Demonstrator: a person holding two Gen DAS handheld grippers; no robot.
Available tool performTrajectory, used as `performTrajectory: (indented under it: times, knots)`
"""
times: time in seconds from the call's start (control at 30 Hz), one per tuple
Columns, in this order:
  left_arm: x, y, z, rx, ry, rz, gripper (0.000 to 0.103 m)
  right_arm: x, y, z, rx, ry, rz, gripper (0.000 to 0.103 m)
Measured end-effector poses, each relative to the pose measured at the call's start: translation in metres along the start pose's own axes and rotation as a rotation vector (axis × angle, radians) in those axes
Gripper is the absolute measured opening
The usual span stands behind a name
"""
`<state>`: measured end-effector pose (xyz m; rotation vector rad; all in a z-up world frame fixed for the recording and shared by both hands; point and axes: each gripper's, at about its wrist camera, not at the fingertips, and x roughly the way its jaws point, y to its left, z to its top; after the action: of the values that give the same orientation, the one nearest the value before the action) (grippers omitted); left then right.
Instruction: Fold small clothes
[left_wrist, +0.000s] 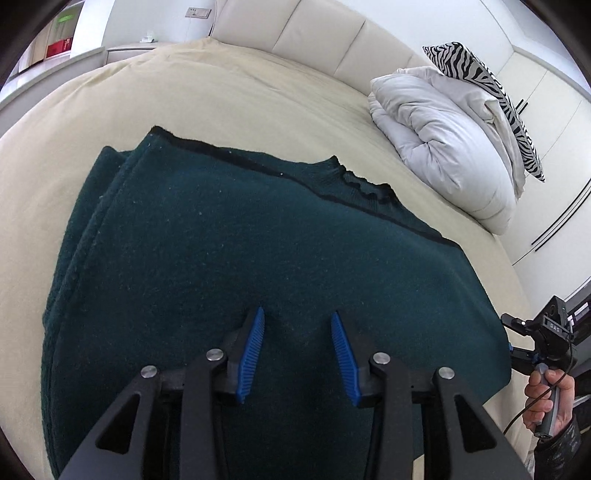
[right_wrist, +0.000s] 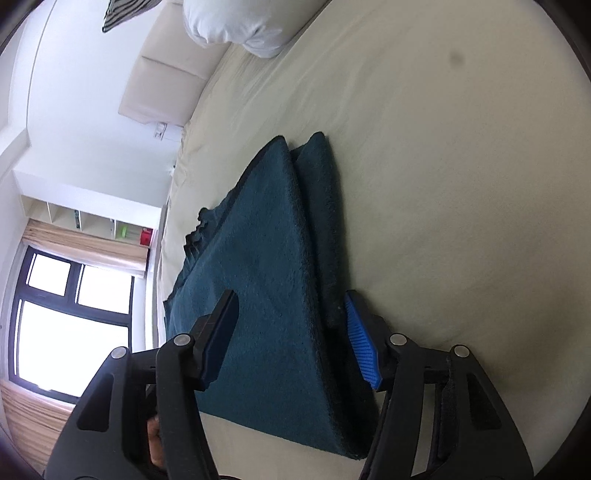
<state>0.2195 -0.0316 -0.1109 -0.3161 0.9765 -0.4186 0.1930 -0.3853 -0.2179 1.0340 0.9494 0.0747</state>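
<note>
A dark green knitted sweater (left_wrist: 229, 240) lies folded on the cream bed sheet (left_wrist: 240, 96), its collar (left_wrist: 364, 186) at the far edge. My left gripper (left_wrist: 297, 314) points down at the sweater's near part, its blue pads (left_wrist: 255, 343) apart and no cloth pinched between them. In the right wrist view the right gripper (right_wrist: 290, 317) is rolled on its side and straddles the folded sweater (right_wrist: 258, 266) at its near edge. One finger is over the cloth, the blue pad (right_wrist: 362, 343) beside the folded edge, with gaps showing. The left wrist view shows this gripper (left_wrist: 513, 338) at the sweater's right edge.
A white folded duvet (left_wrist: 443, 140) and a zebra-striped pillow (left_wrist: 487, 88) sit at the bed's far right, against the padded headboard (left_wrist: 314, 33). A hand (left_wrist: 550, 398) holds the right gripper's handle. White wardrobe doors (left_wrist: 554, 166) stand to the right; a window (right_wrist: 70, 314) is beyond the bed.
</note>
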Motion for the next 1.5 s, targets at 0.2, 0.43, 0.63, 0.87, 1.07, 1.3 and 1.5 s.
performTrajectory:
  times: [0.2,0.43,0.63,0.87,1.07,1.3,1.5]
  knots:
    - [0.002,-0.010,-0.004,0.079,0.004,0.064,0.040,0.021,-0.004,0.002,0.028,0.058,-0.006,0.030]
    - [0.000,-0.012,-0.008,0.127,-0.008,0.102,0.040,0.025,0.004,0.000,0.002,0.058,-0.055,0.024]
    - [0.001,-0.009,-0.010,0.127,-0.014,0.085,0.040,0.029,0.014,-0.004,-0.028,0.043,-0.120,0.017]
    - [0.000,-0.003,-0.010,0.104,-0.022,0.047,0.040,0.024,0.029,-0.006,-0.090,0.028,-0.221,0.015]
    - [-0.002,0.015,-0.008,0.025,-0.012,-0.046,0.035,0.026,0.074,-0.013,-0.199,-0.024,-0.419,0.014]
    - [-0.007,0.068,-0.001,-0.261,0.015,-0.284,0.010,0.074,0.238,-0.059,-0.604,-0.051,-0.533,0.013]
    - [-0.026,0.095,0.001,-0.399,-0.029,-0.417,0.036,0.177,0.305,-0.149,-0.965,0.154,-0.497,0.013]
